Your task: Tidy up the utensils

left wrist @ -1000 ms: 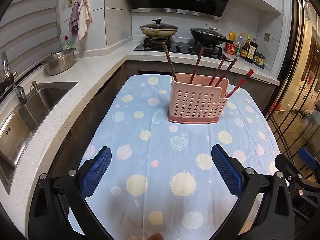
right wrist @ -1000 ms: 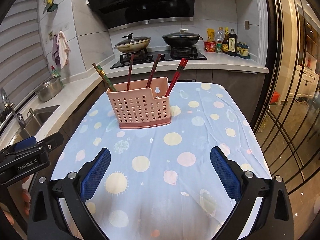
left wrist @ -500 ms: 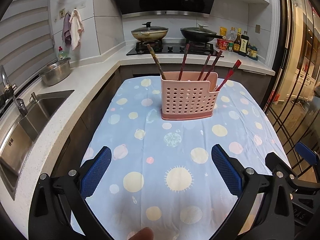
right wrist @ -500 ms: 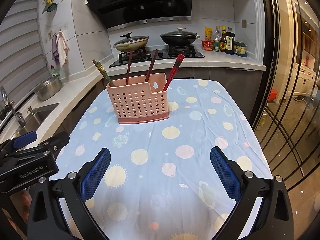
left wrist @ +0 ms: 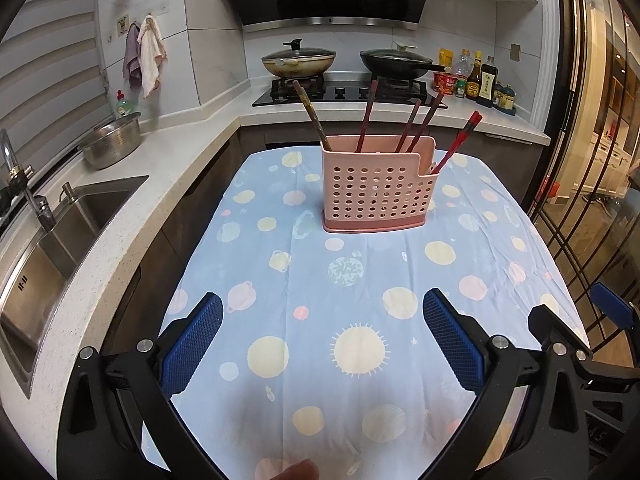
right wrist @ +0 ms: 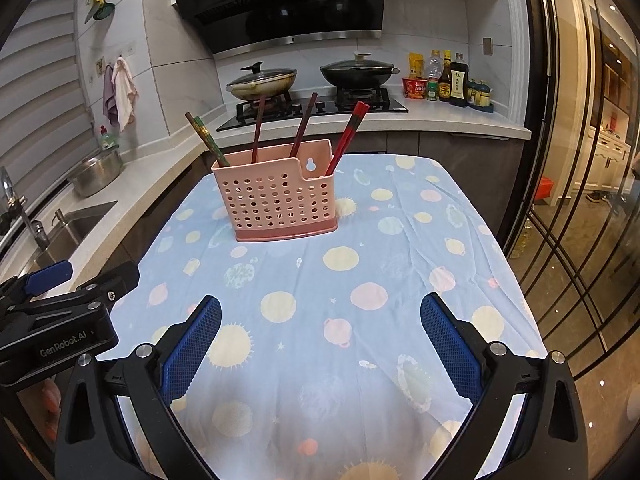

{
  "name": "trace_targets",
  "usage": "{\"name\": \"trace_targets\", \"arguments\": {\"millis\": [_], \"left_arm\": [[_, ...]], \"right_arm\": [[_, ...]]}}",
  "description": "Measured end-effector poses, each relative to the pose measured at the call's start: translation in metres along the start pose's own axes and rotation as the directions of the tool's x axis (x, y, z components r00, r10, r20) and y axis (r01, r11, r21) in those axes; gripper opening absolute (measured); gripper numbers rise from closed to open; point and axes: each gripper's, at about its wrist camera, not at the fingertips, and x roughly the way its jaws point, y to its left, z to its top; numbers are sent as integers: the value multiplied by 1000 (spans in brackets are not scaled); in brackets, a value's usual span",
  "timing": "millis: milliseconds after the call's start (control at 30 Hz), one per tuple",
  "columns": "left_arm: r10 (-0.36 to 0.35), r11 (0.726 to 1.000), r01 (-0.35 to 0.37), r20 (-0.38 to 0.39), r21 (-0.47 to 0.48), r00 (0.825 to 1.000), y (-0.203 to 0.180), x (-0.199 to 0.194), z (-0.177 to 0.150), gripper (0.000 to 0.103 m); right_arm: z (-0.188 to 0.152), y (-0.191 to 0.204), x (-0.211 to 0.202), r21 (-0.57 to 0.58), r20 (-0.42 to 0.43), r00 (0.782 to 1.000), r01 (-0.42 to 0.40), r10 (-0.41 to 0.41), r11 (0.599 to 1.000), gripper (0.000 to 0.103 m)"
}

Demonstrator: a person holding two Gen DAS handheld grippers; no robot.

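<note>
A pink perforated utensil holder [left wrist: 378, 188] [right wrist: 280, 202] stands upright on the far half of a table with a blue planet-print cloth [left wrist: 352, 320] [right wrist: 360, 280]. Several chopsticks lean in it: a brown pair [left wrist: 310, 112] [right wrist: 206, 138] at its left end, dark red ones [left wrist: 412, 124] [right wrist: 304, 124] in the middle, a bright red pair [left wrist: 460, 142] [right wrist: 348, 134] in its lower right compartment. My left gripper [left wrist: 322, 340] is open and empty over the near cloth. My right gripper [right wrist: 320, 342] is likewise open and empty, well short of the holder.
A white counter with a steel sink [left wrist: 52, 248] and a metal bowl [left wrist: 112, 144] runs along the left. A hob with two lidded pans [left wrist: 298, 62] and sauce bottles [right wrist: 452, 80] lies behind the table. Glass doors [right wrist: 580, 200] stand on the right.
Both grippers have pulled back and risen a little, so the holder looks smaller and farther off. Both have stayed open and empty. The holder and chopsticks have not moved.
</note>
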Motion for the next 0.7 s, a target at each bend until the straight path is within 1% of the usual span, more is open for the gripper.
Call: {"name": "trace_targets", "arguments": {"millis": [700], "left_arm": [[4,1000,-4,15,15,1000,0,-6,-3,96]], "right_arm": [[-4,0,2,13,-11,1000,2,-2,1000,96]]}}
